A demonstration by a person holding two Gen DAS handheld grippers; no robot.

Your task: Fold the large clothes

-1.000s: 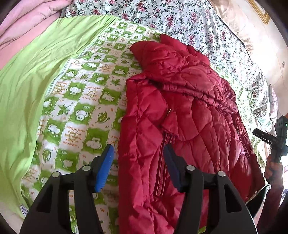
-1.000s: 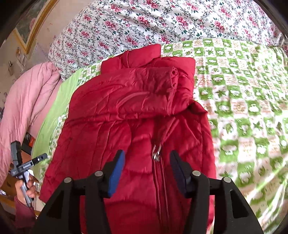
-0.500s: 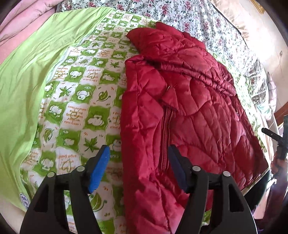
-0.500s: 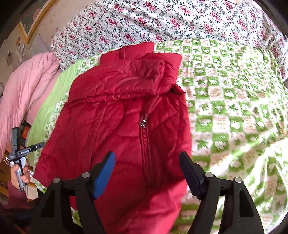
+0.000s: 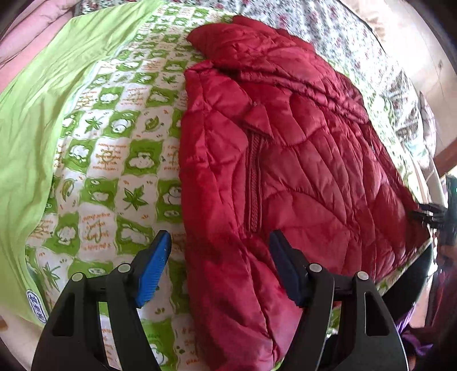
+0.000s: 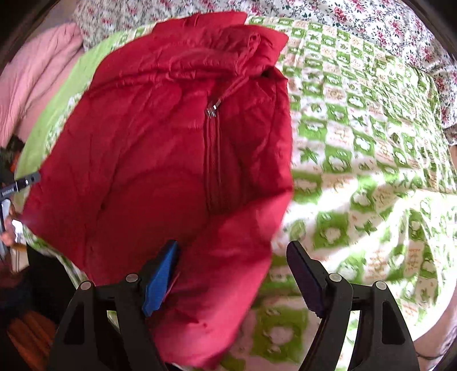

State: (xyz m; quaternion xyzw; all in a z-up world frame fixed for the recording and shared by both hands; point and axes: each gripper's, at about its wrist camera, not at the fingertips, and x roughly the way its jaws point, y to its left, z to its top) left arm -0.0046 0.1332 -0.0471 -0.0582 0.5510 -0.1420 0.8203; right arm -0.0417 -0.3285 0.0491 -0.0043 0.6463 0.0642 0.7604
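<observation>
Jacket hem lies between both tools, left tool and right tool released.

Bed was covered by a green-and-white checked sheet with leaf prints. Plain lime sheet lay at 9 o'clock, pink quilt at 10, floral rose-print cover at 12–1. Beige wall at 1 o'clock. Bright daylight, soft shadows.
</observation>
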